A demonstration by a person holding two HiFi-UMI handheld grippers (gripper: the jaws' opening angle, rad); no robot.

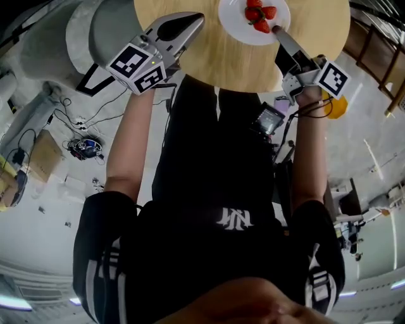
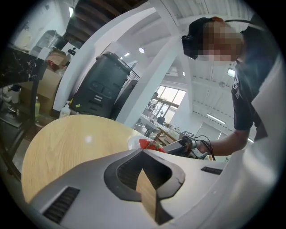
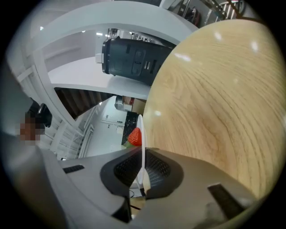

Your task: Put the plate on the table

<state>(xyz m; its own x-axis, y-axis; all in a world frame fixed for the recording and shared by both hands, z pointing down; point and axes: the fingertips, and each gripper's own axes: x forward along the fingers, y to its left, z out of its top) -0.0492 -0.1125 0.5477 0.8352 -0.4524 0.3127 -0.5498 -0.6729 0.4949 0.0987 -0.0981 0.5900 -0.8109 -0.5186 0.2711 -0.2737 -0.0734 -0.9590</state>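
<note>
From the head view, looking down, a round wooden table [image 1: 209,60] sits in front of the person. Over its top is a white plate [image 1: 231,22] with red strawberries [image 1: 259,16] on it. The right claw [image 1: 278,30] pinches the plate's near rim. The left claw [image 1: 195,20] hovers over the table edge, apart from the plate.

Left gripper view: its jaws are closed, with nothing between them.

Right gripper view: the jaws squeeze the thin plate rim. I cannot tell if the plate touches the table.
</note>
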